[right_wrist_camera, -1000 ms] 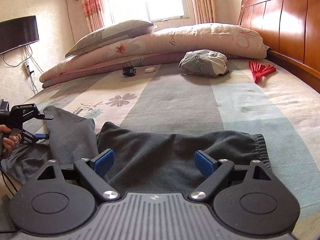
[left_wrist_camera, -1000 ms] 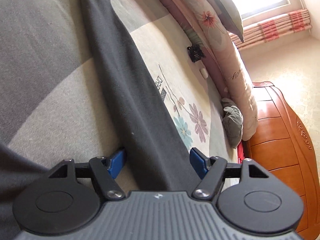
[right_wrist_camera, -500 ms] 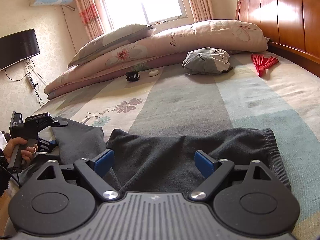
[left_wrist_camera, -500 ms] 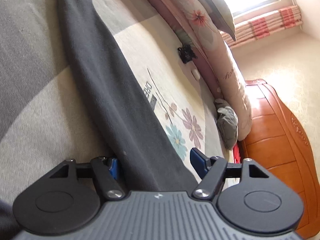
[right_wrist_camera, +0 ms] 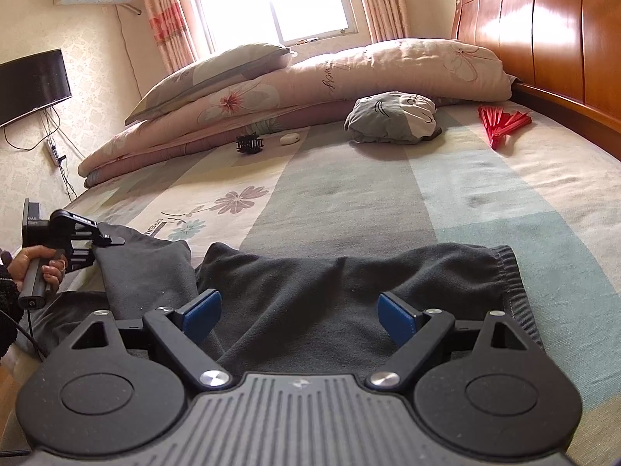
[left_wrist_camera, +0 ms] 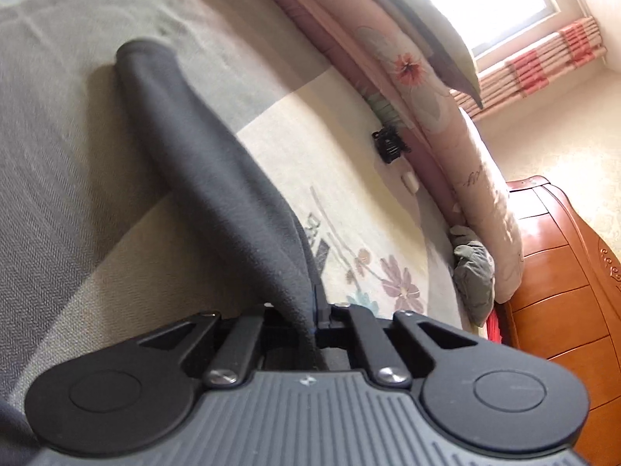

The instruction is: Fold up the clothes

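Charcoal fleece was pinched in the left gripper [left_wrist_camera: 310, 310], whose jaws had come together on the end of one leg of the dark grey fleece trousers [right_wrist_camera: 349, 291]. From that grip the trouser leg [left_wrist_camera: 202, 163] ran away up the striped floral bedsheet [left_wrist_camera: 58, 194], raised a little near the gripper and lying flat toward its far end. In the right wrist view the same left gripper [right_wrist_camera: 91, 246] appeared at the bed's edge, gripped by the person's hand [right_wrist_camera: 37, 264], with cloth draping down from it.

The right gripper [right_wrist_camera: 299, 312] stood wide open, its blue pads [right_wrist_camera: 200, 312] spread just above the seat of the trousers and holding nothing. The elastic waistband [right_wrist_camera: 508, 272] lay to its right, flat on the sheet.

By my reading, the step in hand was the first fold: one leg taken up so it could be carried across. The next move would call for the left gripper to lift and sweep the leg over its partner, keeping the cloth taut, while the right gripper pressed or pinched the seat so the body would not drag.

Farther off lay a grey cat-face cushion [right_wrist_camera: 392, 118], a red folding fan [right_wrist_camera: 500, 120] and a black hair claw [right_wrist_camera: 249, 143], all well apart from the trousers.
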